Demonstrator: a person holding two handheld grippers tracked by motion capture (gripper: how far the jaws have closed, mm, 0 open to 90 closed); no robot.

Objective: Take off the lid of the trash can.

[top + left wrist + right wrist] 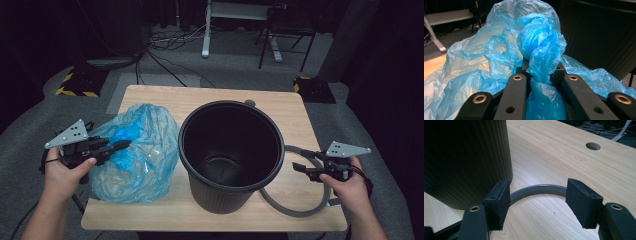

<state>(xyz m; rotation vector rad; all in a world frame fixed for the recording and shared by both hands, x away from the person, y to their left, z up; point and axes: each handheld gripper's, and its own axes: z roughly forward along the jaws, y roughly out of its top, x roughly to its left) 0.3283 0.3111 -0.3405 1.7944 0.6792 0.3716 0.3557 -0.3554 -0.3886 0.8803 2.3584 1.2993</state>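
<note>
**Inspector:** Report on the left gripper (120,145).

**Assistant:** It sits at the left edge of the pale wooden table (210,97), held in the person's left hand (65,172). Its jaws are clenched on a bunched fold of the crumpled translucent blue plastic bag (137,150). The left gripper view confirms it: a twisted blue wad (541,67) is pinched between the two black jaws and runs down between them.

**Inspector:** Where does the bag lie?

**Assistant:** On the left part of the table, just beside the tall black ribbed plastic bin (231,150), its right edge against the bin's wall.

**Inspector:** And the right gripper (299,168)?

**Assistant:** Held in the right hand (350,187) near the table's right edge, pointing toward the bin. Its jaws are released, with nothing pressed between the pads (499,202).

**Inspector:** Anything near them?

**Assistant:** A grey plastic ring (300,210) lies flat on the table around the bin's base. In the right gripper view its arc (536,190) passes beyond the open jaws; whether they touch it, I cannot tell.
</note>
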